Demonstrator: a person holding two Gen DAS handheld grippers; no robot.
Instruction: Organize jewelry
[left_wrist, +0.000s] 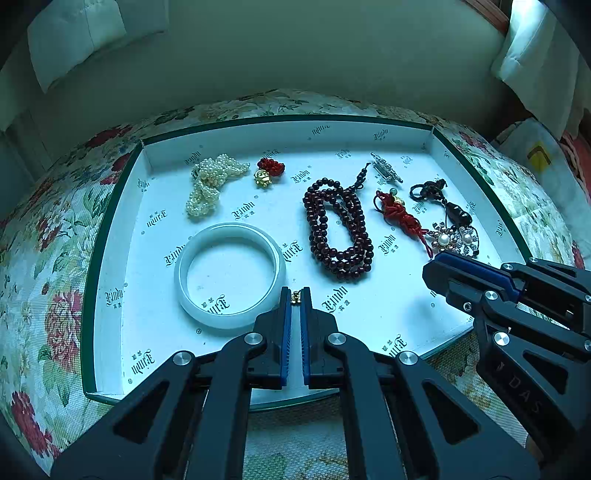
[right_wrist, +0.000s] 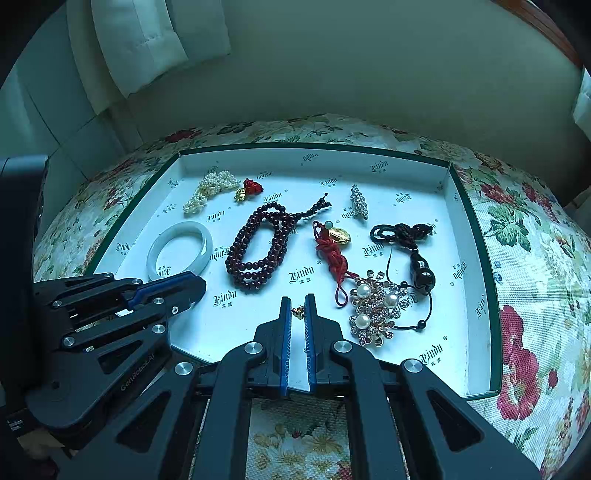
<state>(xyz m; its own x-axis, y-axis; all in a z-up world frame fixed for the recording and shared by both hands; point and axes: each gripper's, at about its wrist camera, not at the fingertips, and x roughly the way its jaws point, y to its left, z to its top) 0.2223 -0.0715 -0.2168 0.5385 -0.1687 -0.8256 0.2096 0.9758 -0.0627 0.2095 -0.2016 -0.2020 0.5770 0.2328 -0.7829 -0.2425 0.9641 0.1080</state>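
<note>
A white-lined tray with a green rim holds the jewelry. My left gripper is shut on a tiny gold piece, low over the tray's near side beside a white bangle. My right gripper is shut on another tiny gold piece, just left of a pearl-flower brooch. Each gripper shows side-on in the other's view: the right gripper and the left gripper. A dark red bead strand lies between them.
Further back lie a pearl strand, a red knot with a gold charm, a silver brooch, a red cord pendant and a black cord with a dark bead. A floral cushion surrounds the tray.
</note>
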